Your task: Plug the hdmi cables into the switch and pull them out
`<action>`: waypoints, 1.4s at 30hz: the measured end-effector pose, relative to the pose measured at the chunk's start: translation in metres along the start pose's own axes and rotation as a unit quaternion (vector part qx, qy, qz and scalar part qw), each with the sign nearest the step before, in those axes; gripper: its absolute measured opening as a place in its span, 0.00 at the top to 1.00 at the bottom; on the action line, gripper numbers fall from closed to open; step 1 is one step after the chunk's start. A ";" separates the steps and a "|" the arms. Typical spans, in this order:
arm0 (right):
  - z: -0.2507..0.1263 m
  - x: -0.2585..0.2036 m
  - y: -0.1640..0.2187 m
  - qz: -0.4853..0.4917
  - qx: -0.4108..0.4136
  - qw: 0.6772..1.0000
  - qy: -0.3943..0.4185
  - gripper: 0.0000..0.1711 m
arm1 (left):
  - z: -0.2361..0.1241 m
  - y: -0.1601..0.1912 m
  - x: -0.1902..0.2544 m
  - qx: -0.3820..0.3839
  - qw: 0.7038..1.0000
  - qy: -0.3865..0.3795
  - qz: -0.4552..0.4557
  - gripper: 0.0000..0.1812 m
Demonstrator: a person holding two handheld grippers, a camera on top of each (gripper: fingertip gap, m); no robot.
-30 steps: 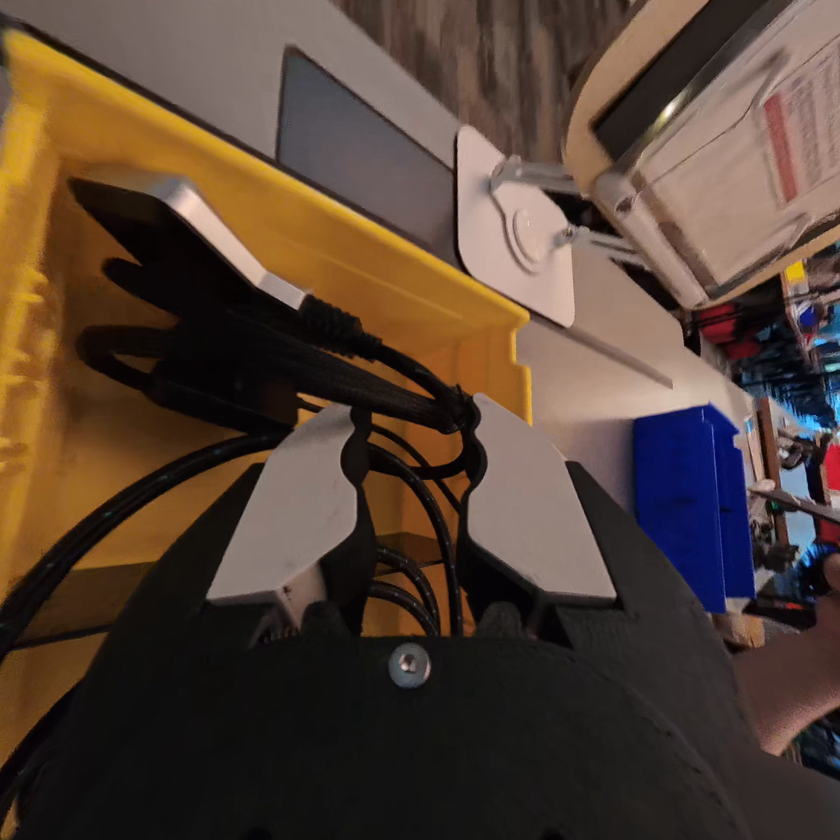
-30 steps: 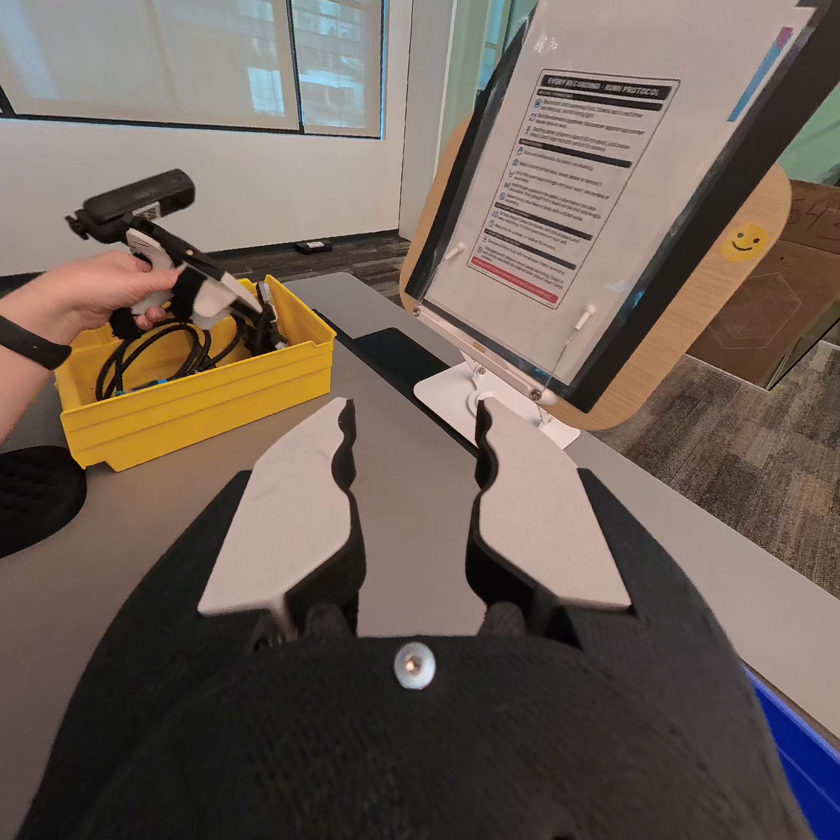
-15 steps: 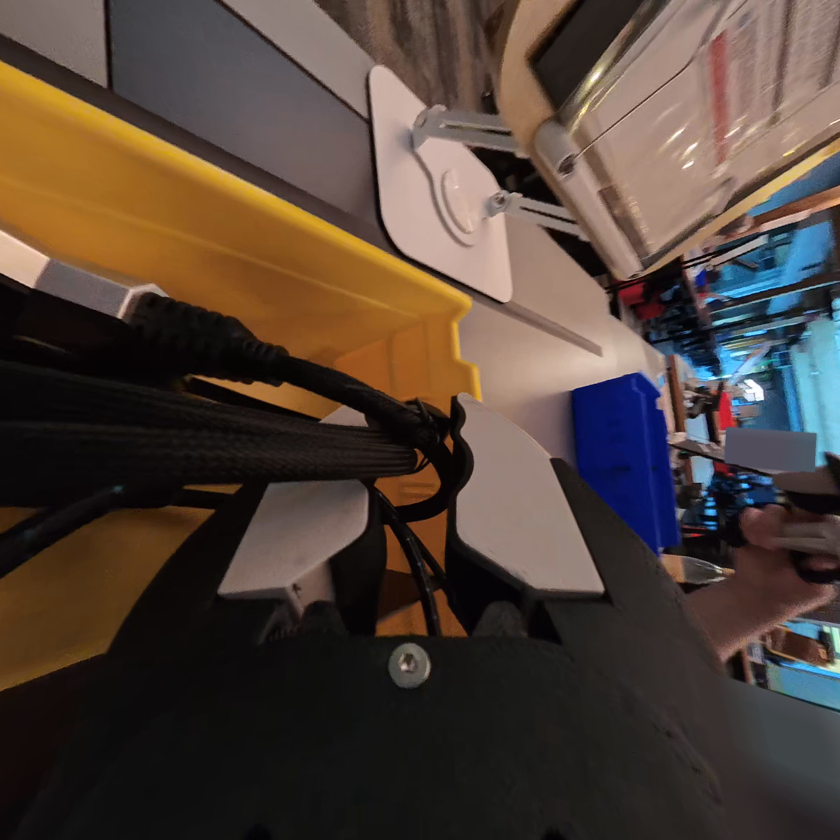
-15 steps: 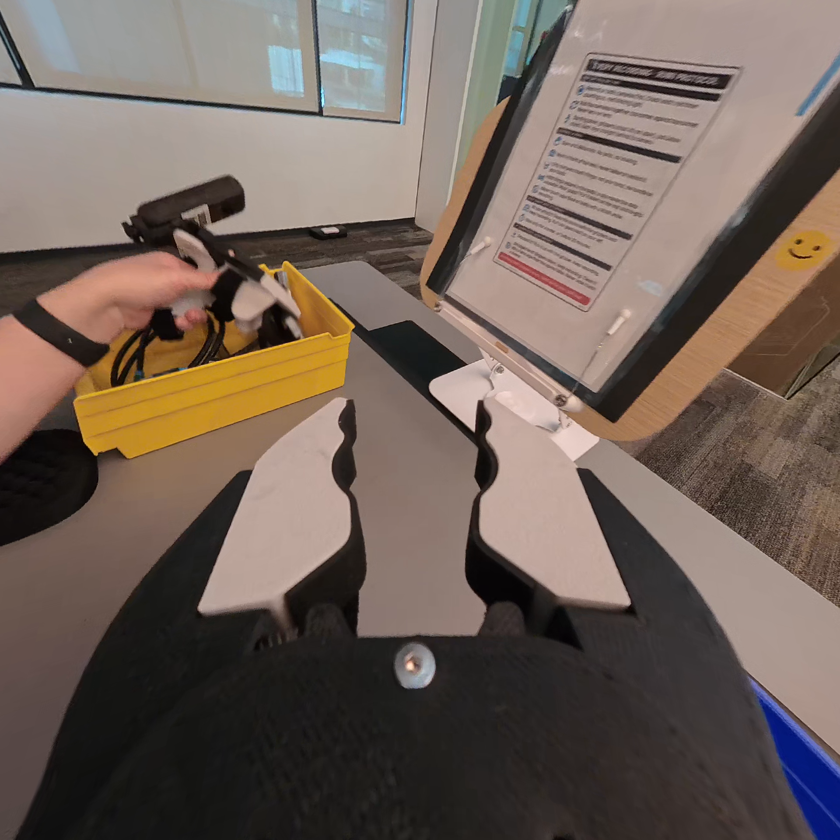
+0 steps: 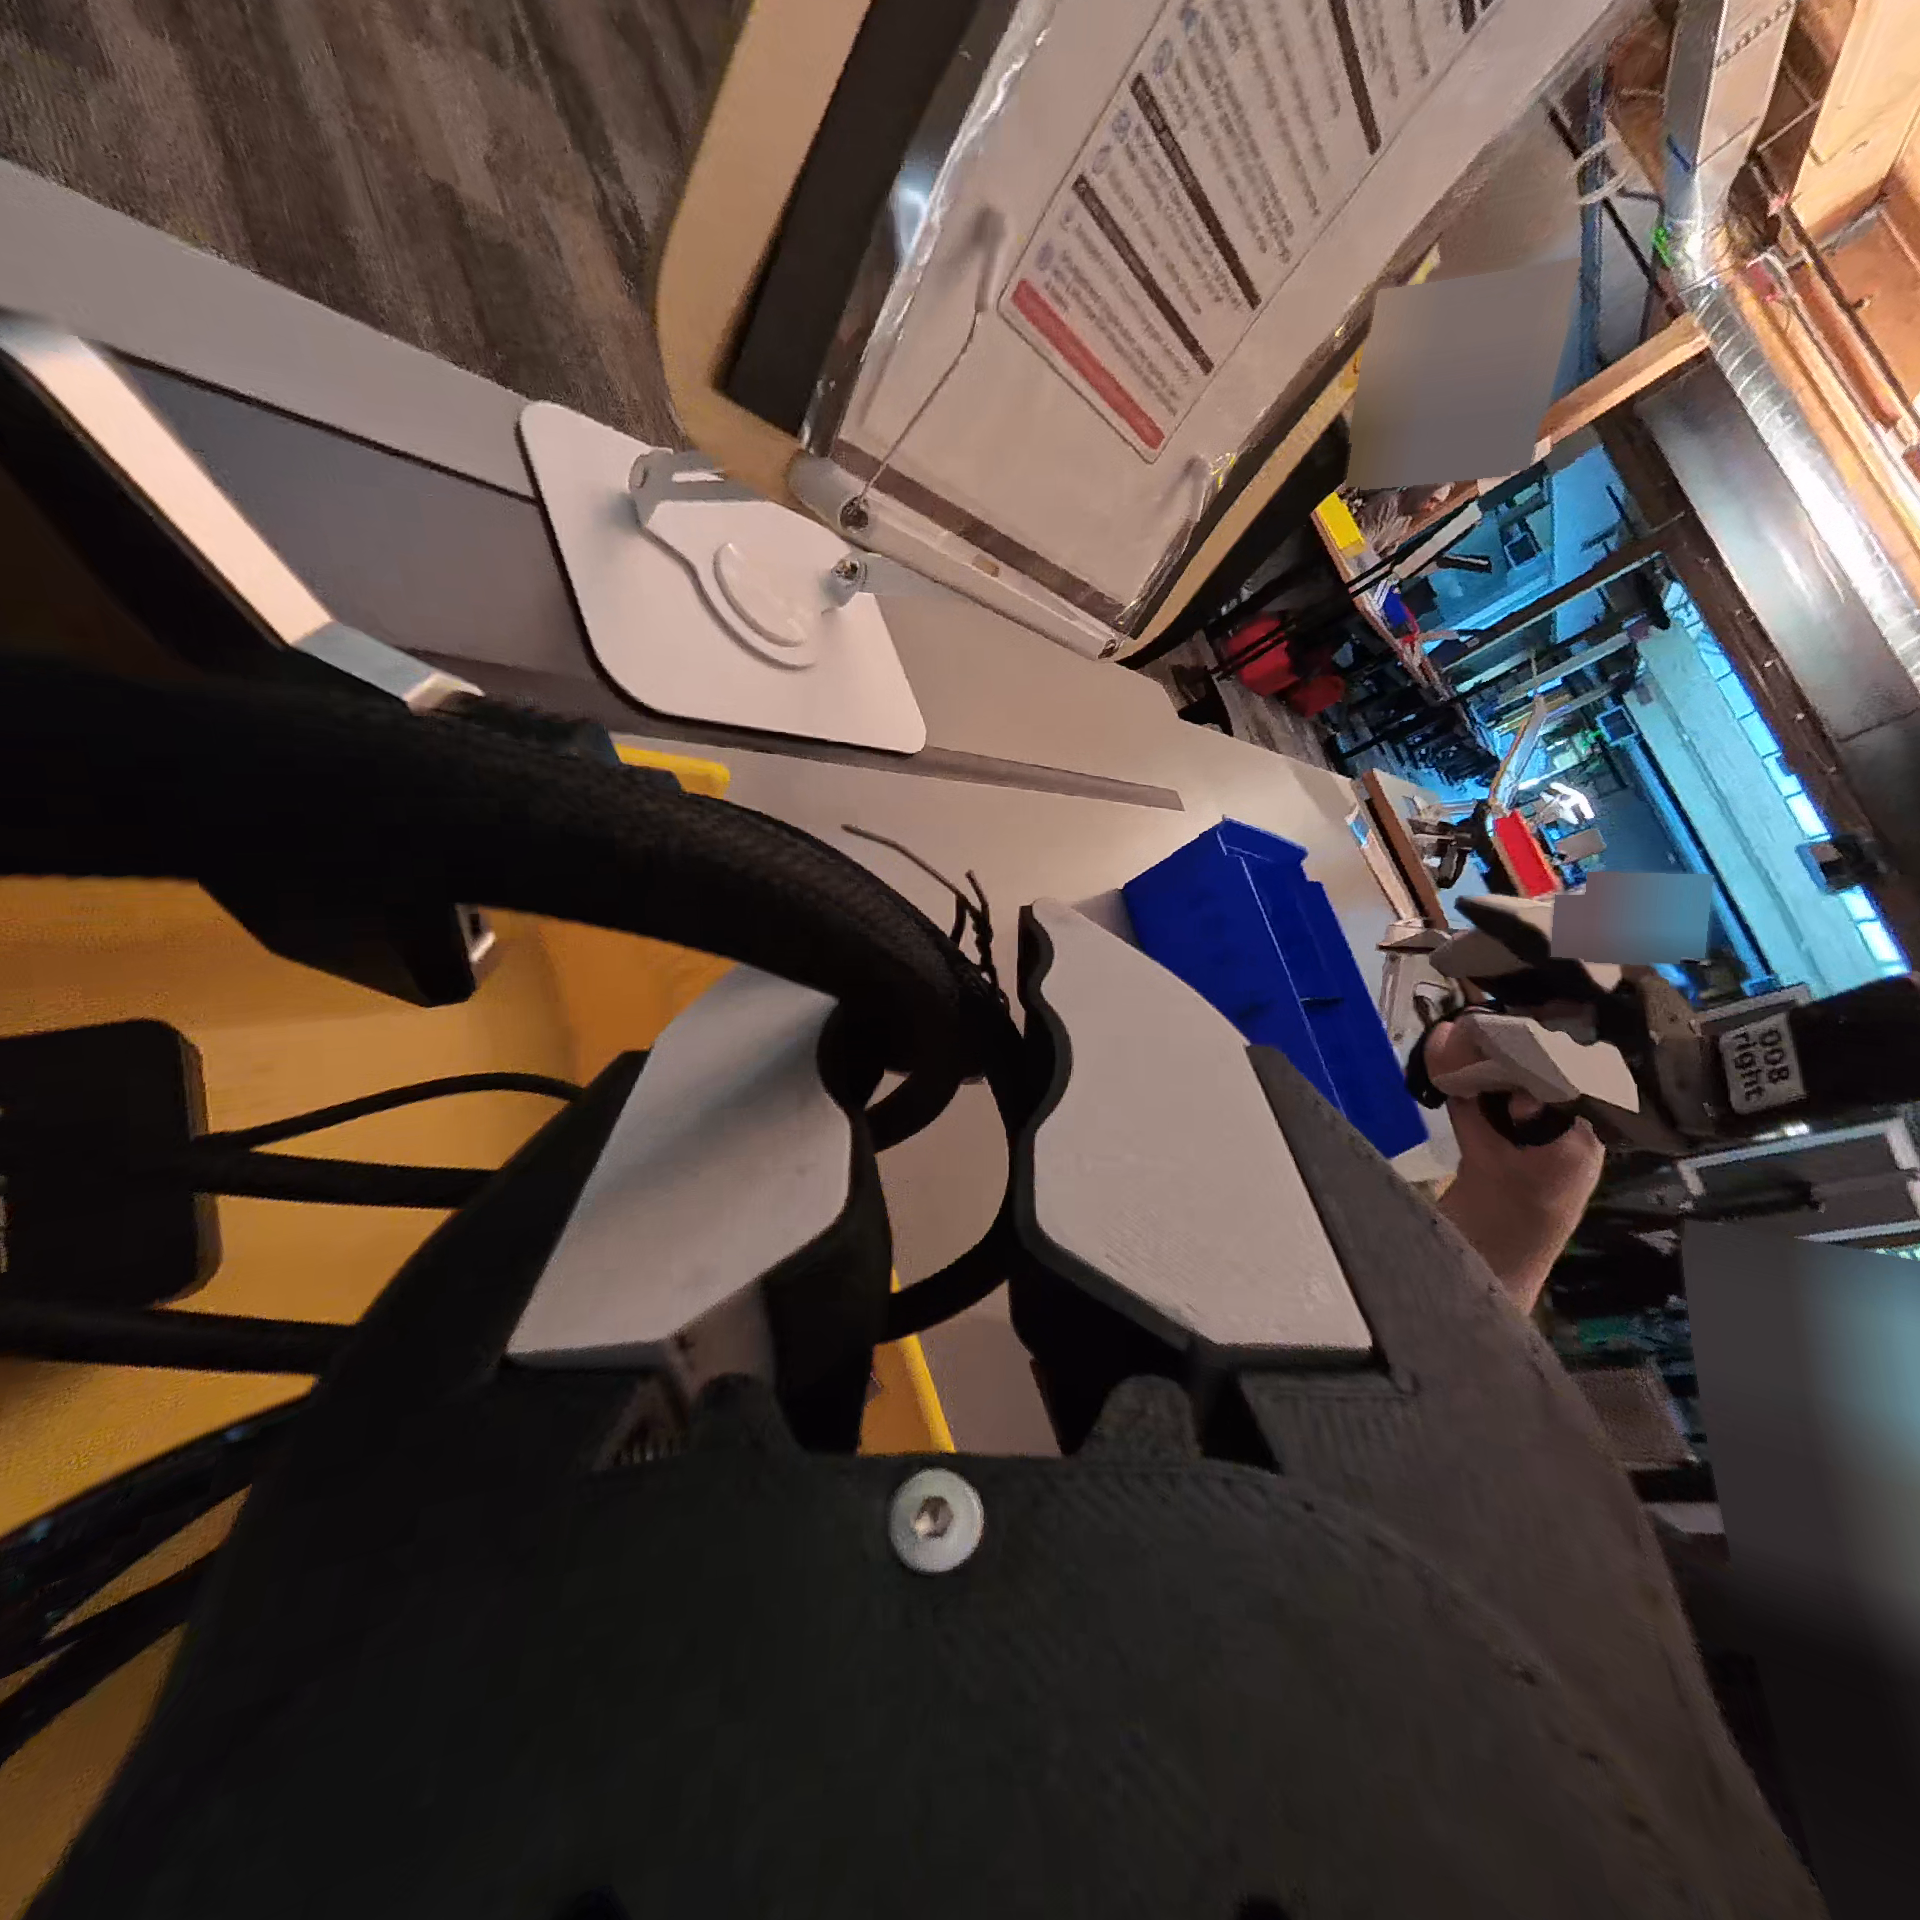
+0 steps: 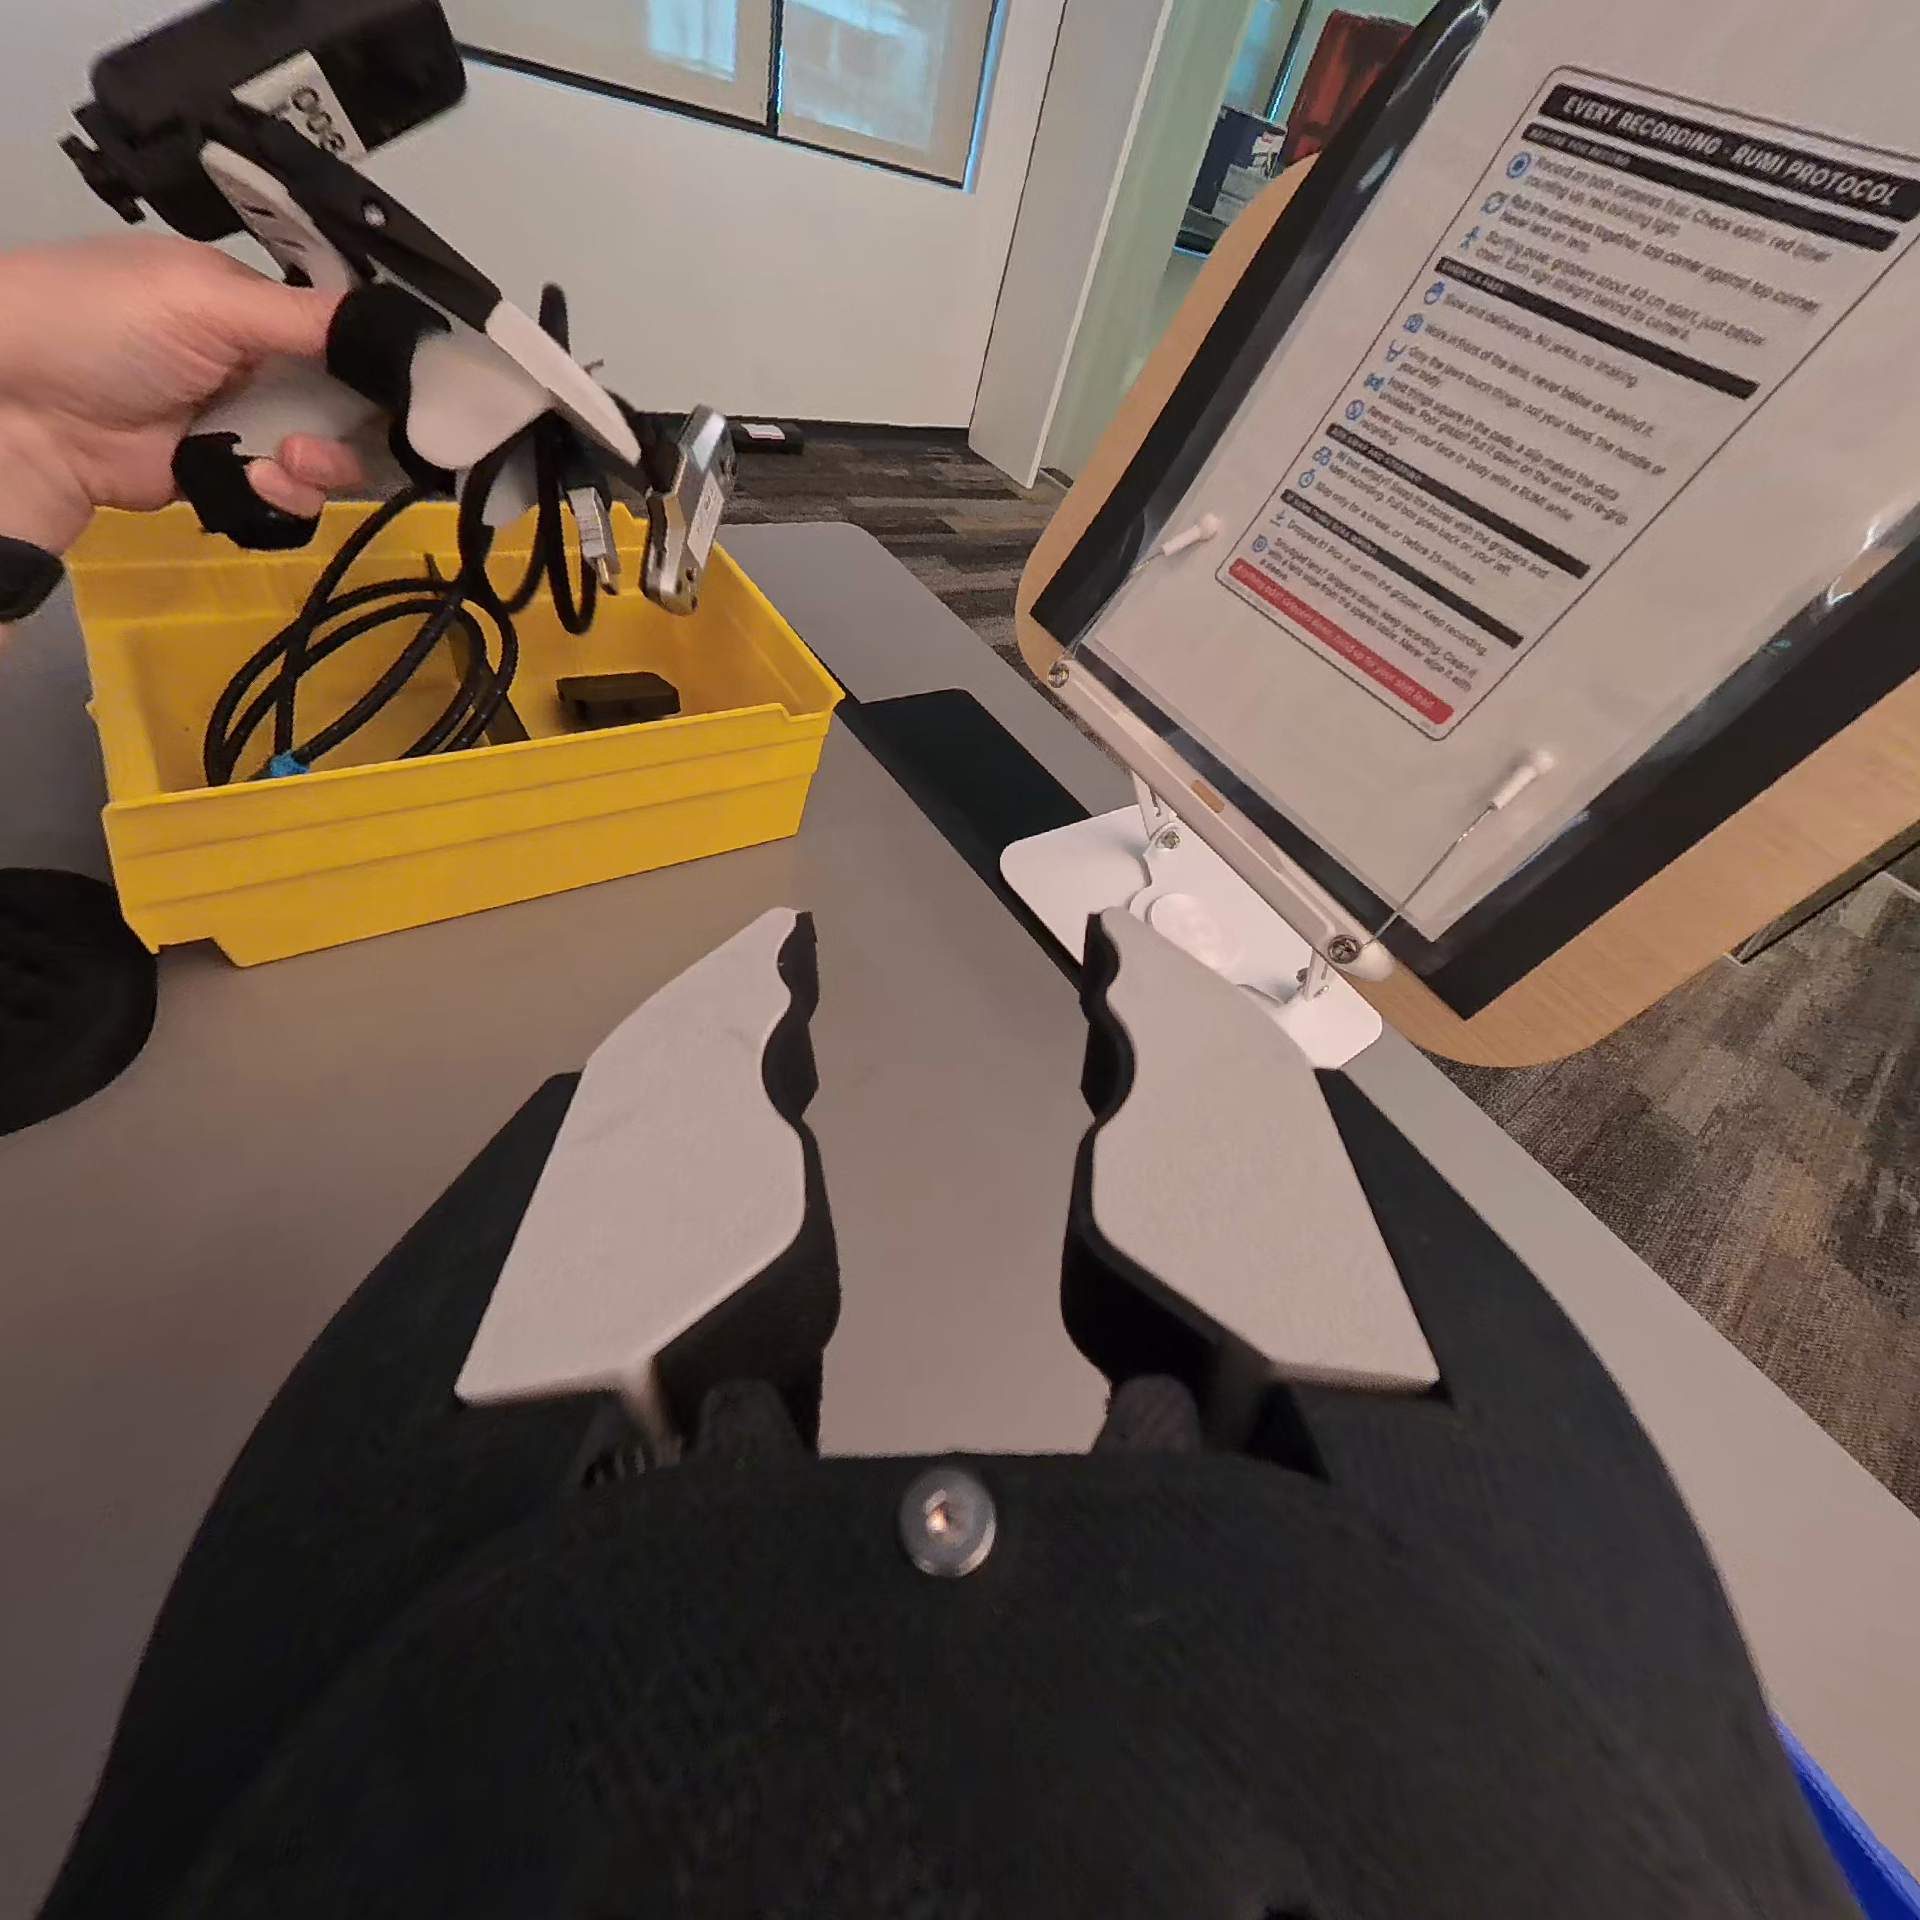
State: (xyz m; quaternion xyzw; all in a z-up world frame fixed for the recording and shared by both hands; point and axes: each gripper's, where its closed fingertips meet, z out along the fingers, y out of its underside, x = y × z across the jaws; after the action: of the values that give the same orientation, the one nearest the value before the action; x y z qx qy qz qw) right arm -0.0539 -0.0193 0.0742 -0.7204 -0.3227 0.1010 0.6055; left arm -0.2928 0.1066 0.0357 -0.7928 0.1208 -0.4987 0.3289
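Note:
My left gripper [image 5: 935, 1023] is shut on a black braided hdmi cable bundle [image 5: 727, 862] and holds it up above the yellow bin [image 5: 312, 997]. In the right wrist view the left gripper [image 6: 597, 421] is held by a hand over the bin [image 6: 468, 821]. The silver switch [image 6: 686, 509] hangs from the bundle, with a loose plug [image 6: 594, 530] beside it. The switch's silver edge [image 5: 348, 649] also shows in the left wrist view. More black cables [image 6: 353, 665] and a small black box [image 6: 618, 694] lie in the bin. My right gripper [image 6: 951, 935] is open and empty over the grey table [image 6: 416, 1039].
A tilted document stand [image 6: 1455, 468] on a white base [image 6: 1081, 873] stands at the right of the table. A dark mat [image 6: 966, 758] lies beside the bin. A black round pad [image 6: 52, 997] is at the left edge. A blue bin [image 5: 1278, 997] sits farther along the table.
My left gripper has closed on the cable bundle and lifted it out of the yellow bin, with the switch dangling. My right gripper stays open, shifted slightly toward the bin.

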 end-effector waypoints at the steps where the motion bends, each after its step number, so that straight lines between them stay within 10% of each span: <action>1: 0.000 0.000 0.001 0.000 -0.002 1.000 0.000 0.71 | 0.000 -0.001 0.002 0.005 1.000 -0.002 0.009 0.88; 26: 0.010 0.017 0.046 0.140 0.057 0.988 -0.004 0.78 | 0.008 0.031 0.173 0.030 0.957 0.085 0.277 0.89; 36: -0.045 0.024 0.005 0.010 0.037 0.995 0.092 0.77 | 0.054 0.126 0.256 -0.090 0.906 0.253 0.327 0.90; 42: -0.074 0.046 0.042 0.051 0.098 0.977 0.185 0.78 | 0.102 0.185 0.236 -0.153 0.907 0.210 0.332 0.91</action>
State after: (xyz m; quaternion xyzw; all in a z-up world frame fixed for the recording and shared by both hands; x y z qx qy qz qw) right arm 0.0358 -0.0550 0.0639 -0.6789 -0.1567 0.0281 0.7167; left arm -0.0673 -0.1146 0.0556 -0.6243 0.5183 -0.4909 0.3172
